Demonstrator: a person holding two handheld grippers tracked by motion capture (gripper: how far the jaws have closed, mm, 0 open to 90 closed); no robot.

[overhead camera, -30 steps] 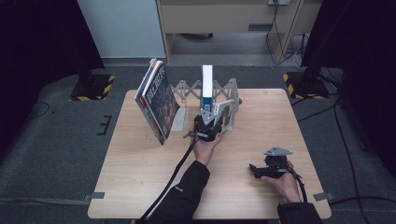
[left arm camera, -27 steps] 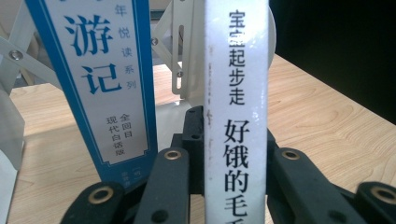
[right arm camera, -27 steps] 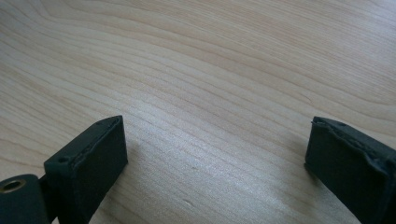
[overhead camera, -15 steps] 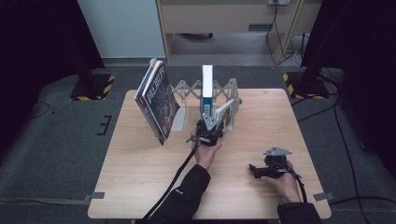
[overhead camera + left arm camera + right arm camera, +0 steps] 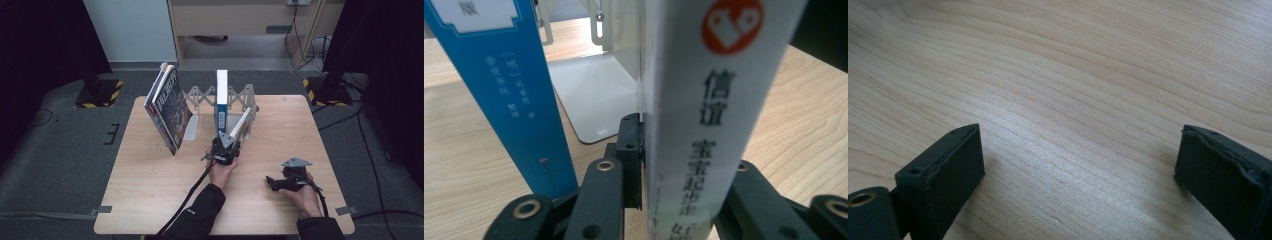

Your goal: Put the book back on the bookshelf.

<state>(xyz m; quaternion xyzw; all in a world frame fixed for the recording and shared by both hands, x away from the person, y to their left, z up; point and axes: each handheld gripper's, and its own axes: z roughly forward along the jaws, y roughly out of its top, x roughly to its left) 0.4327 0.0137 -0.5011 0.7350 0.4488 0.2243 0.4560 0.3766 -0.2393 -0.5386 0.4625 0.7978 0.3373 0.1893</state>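
Note:
My left gripper (image 5: 226, 146) is shut on the lower spine of a white book (image 5: 242, 124), which leans to the right against the end of a white folding book rack (image 5: 199, 95). In the left gripper view the white book (image 5: 704, 100) with an orange logo stands between the jaws, and the left pad (image 5: 630, 150) presses on its cover. A blue and white book (image 5: 221, 97) stands upright in the rack just left of it, its blue spine (image 5: 509, 90) close by. My right gripper (image 5: 272, 183) rests open on the table at the front right, with bare wood between its jaws (image 5: 1078, 160).
Several magazines (image 5: 169, 107) lean at the rack's left end over the wooden table (image 5: 150, 200). The rack's flat white base plate (image 5: 594, 100) lies between the two books. A cable trails from the left gripper along the sleeve. Black stands and dark floor surround the table.
My left gripper has sunk a little and come slightly nearer with the white book, which now leans lower to the right. The right gripper has not moved.

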